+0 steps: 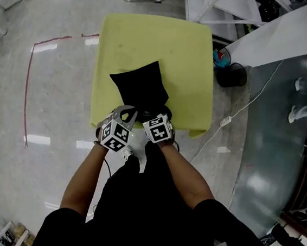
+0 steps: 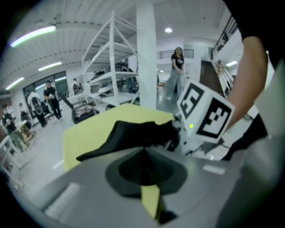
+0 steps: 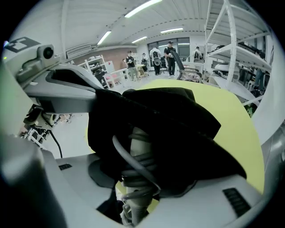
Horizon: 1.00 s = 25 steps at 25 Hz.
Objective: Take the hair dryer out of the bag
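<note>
Nearest, my left gripper (image 1: 123, 112) is closed at the hem of the black bag (image 1: 141, 85); I can't confirm a real pinch. My right gripper (image 1: 163, 115) stands wide around the hair dryer's cord-wound handle (image 3: 133, 178) in the bag's mouth. If the hem slips, the bag drags along; the cord loops may snag farther inside.

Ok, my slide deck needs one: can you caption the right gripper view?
Right gripper open around the cord-wrapped hair dryer handle poking from the black bag on the yellow table.
</note>
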Motion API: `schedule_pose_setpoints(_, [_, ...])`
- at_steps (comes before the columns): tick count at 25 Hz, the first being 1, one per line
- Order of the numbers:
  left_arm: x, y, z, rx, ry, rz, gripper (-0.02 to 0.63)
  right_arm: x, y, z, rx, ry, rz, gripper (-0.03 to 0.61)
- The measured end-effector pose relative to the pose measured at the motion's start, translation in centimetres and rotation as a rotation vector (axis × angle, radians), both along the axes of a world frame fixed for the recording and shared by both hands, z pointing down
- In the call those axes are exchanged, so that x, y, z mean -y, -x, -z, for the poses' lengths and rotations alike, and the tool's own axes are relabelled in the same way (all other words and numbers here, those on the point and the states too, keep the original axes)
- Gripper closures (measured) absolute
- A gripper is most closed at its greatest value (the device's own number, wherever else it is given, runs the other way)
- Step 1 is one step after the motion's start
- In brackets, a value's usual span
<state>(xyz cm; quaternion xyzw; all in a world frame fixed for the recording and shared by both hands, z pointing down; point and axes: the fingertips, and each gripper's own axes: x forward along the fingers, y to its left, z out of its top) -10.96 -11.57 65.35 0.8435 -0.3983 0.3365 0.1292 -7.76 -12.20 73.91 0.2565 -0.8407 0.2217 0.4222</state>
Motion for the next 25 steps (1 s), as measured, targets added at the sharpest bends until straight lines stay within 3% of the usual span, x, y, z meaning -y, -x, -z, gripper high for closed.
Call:
schedule_pose_setpoints(10, [-0.2,-1.6,1.9,-0.058,-0.073,0.034,0.592,-0.9,-2.7,2.8,0.060,-0.023,0.006,0.357])
schedule_pose_setpoints(12, [-0.2,-1.3,2.8,-0.078,-0.116,0.054,0.507,-0.7,-2.9,3.3,0.079,-0.036,-0.009,0.357])
schedule_pose_setpoints(14, [0.0,-0.1,3.8,-0.069,-0.175,0.108,0.324,-0.4,-3.1,4.0,0.099,-0.054,-0.015,0.357])
schedule_pose_setpoints(17, [0.2,1.6,3.9,-0.014,-0.211,0.135,0.302,-0.5,-3.5,4.9,0.100,-0.087,0.023,0.357])
schedule_pose_setpoints(21, [0.5,1.8,3.2,0.097,-0.212,0.040,0.298,-1.3,-3.8,5.3,0.065,-0.108,0.096,0.357])
schedule_pose_setpoints(25, [0.2,1.6,5.1,0.011,-0.220,0.026,0.298,-0.4,-3.9,5.6,0.086,-0.126,0.067,0.357])
